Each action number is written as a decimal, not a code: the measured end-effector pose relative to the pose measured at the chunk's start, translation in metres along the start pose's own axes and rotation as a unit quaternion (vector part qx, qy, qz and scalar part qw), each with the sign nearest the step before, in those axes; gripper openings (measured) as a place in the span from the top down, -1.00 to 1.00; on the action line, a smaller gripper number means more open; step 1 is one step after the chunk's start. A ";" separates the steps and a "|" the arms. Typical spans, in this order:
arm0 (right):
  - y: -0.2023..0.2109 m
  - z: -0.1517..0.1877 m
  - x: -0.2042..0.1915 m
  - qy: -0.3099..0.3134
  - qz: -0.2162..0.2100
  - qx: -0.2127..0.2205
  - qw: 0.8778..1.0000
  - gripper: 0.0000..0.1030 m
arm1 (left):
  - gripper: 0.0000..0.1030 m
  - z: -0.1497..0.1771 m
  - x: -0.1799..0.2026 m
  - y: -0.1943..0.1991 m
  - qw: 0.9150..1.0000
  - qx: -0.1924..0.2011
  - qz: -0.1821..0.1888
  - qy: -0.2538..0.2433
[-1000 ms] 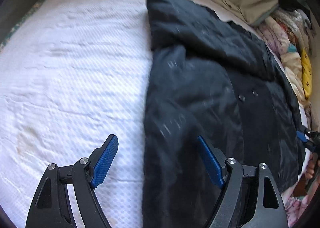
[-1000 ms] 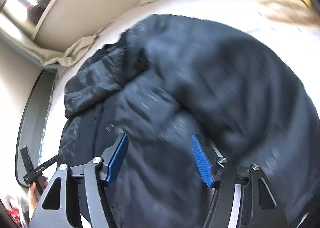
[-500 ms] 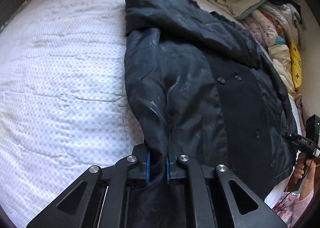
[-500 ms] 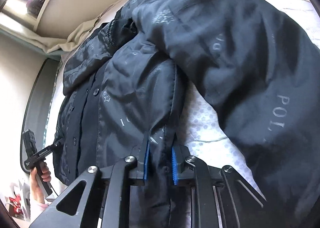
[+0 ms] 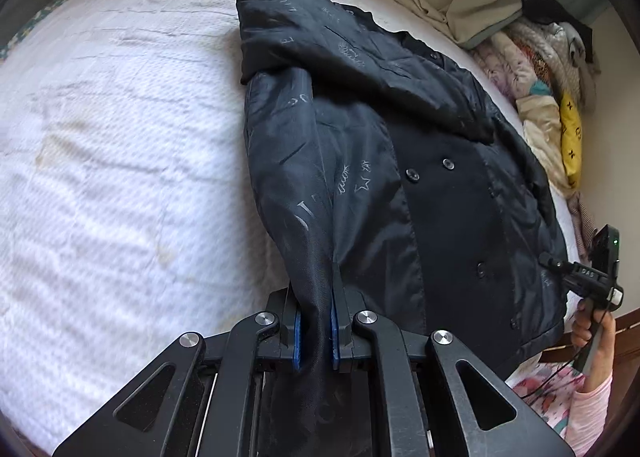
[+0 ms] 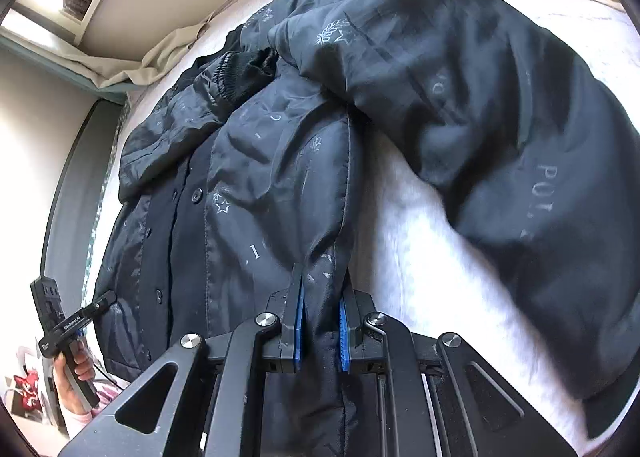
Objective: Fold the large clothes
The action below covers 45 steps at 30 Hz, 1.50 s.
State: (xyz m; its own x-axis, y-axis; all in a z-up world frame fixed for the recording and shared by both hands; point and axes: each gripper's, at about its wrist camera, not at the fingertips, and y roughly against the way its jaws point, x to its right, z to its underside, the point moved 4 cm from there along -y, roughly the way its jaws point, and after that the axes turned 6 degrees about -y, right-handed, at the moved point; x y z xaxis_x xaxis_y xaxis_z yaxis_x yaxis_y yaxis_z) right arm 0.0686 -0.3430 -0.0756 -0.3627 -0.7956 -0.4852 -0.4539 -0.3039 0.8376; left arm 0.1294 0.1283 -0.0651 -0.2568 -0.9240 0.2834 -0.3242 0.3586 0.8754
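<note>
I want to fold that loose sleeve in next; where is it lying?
In the right wrist view the sleeve sprawls over the white bed, right of the jacket hem pinched by the right gripper.

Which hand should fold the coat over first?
Probably the left. The left gripper is shut on the coat at its free side edge. The right gripper also grips an edge, but a bulky sleeve lies beside it, still unfolded.
</note>
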 end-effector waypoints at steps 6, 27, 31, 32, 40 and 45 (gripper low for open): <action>0.001 0.013 0.004 -0.006 0.005 0.000 1.000 0.72 | 0.54 0.001 -0.001 -0.008 1.000 -0.004 -0.026 0.000; 0.154 0.015 0.135 -0.244 0.047 0.262 0.932 -0.26 | -0.99 -0.111 0.054 0.080 0.969 0.221 -0.098 -0.057; 0.149 0.037 0.176 -0.317 0.057 0.246 0.914 -0.26 | -0.99 -0.129 0.070 0.058 0.968 0.221 -0.083 -0.083; 0.148 0.040 0.182 -0.329 0.058 0.243 0.910 -0.27 | -0.99 -0.127 0.072 0.053 0.968 0.221 -0.079 -0.086; 0.144 0.068 0.210 -0.390 0.062 0.234 0.888 -0.31 | -0.99 -0.119 0.075 0.016 0.974 0.188 -0.082 -0.093; 0.120 0.070 0.203 -0.388 0.018 0.202 0.899 -0.34 | -0.99 -0.116 0.079 0.011 0.974 0.185 -0.082 -0.097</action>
State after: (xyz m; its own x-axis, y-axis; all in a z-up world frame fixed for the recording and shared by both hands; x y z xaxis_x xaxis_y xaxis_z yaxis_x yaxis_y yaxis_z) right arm -0.1166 -0.5039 -0.0906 -0.7714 -0.1477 -0.6190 -0.6312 0.0543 0.7737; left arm 0.2111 0.0444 0.0124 -0.3288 -0.9435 0.0402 -0.6725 0.2639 0.6914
